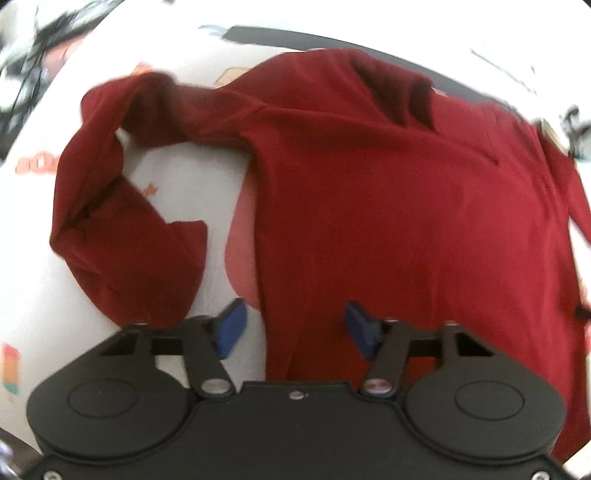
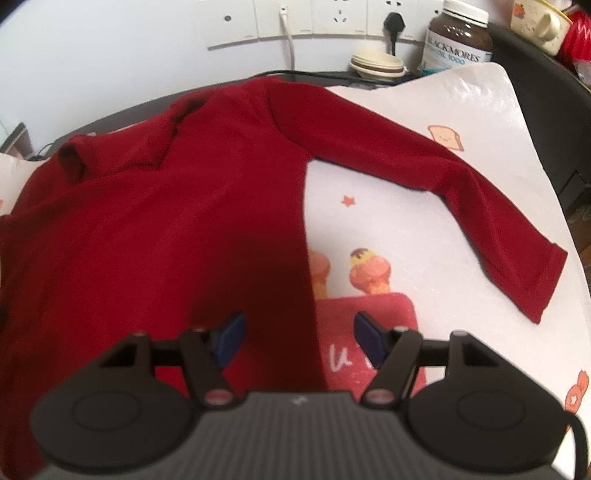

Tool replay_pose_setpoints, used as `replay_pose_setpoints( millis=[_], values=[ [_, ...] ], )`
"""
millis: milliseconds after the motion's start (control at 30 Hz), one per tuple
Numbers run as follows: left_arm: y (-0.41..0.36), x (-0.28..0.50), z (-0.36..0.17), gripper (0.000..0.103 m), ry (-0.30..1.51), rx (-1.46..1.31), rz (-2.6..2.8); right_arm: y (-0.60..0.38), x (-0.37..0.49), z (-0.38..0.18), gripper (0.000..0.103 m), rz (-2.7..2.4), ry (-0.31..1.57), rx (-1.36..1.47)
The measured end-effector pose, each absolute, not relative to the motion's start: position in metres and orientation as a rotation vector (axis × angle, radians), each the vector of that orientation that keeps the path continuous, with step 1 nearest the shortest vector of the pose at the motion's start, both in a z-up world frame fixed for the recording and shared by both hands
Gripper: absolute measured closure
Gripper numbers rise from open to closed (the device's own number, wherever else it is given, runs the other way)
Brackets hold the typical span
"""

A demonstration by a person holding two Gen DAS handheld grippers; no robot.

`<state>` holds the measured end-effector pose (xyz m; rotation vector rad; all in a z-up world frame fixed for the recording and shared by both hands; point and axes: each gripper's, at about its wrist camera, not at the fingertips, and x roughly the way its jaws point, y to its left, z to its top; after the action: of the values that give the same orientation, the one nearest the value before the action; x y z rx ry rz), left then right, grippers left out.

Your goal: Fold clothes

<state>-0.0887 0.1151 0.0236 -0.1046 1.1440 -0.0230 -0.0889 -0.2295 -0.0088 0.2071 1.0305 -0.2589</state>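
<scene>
A dark red long-sleeved top (image 1: 406, 206) lies spread on a white printed mat (image 1: 37, 258). In the left wrist view its left sleeve (image 1: 122, 236) is bent and crumpled beside the body. My left gripper (image 1: 293, 325) is open and empty, its blue pads straddling the top's left side edge near the hem. In the right wrist view the top (image 2: 155, 229) lies flat with its right sleeve (image 2: 461, 192) stretched out over the mat (image 2: 480, 110). My right gripper (image 2: 299, 338) is open and empty over the top's right side edge.
Behind the mat stands a brown supplement bottle (image 2: 460, 37), a stack of cream lids (image 2: 376, 64) and a mug (image 2: 541, 22). Wall sockets with plugged cables (image 2: 395, 24) line the wall. A dark table edge (image 2: 546, 92) runs on the right.
</scene>
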Motion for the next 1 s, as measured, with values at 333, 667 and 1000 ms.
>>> replay_pose_setpoints(
  millis=[333,667,1000],
  values=[
    [0.109,-0.080,0.024,0.094,1.130,-0.113,-0.027,-0.219,-0.073,-0.016,0.038,-0.247,1.046,0.147],
    [0.113,-0.093,0.037,0.096,1.105,-0.121,-0.088,-0.211,-0.069,-0.009,0.095,-0.175,1.056,0.086],
    [0.130,-0.124,0.053,0.096,1.102,-0.142,-0.123,-0.215,-0.118,0.010,0.097,-0.126,1.076,0.094]
  ],
)
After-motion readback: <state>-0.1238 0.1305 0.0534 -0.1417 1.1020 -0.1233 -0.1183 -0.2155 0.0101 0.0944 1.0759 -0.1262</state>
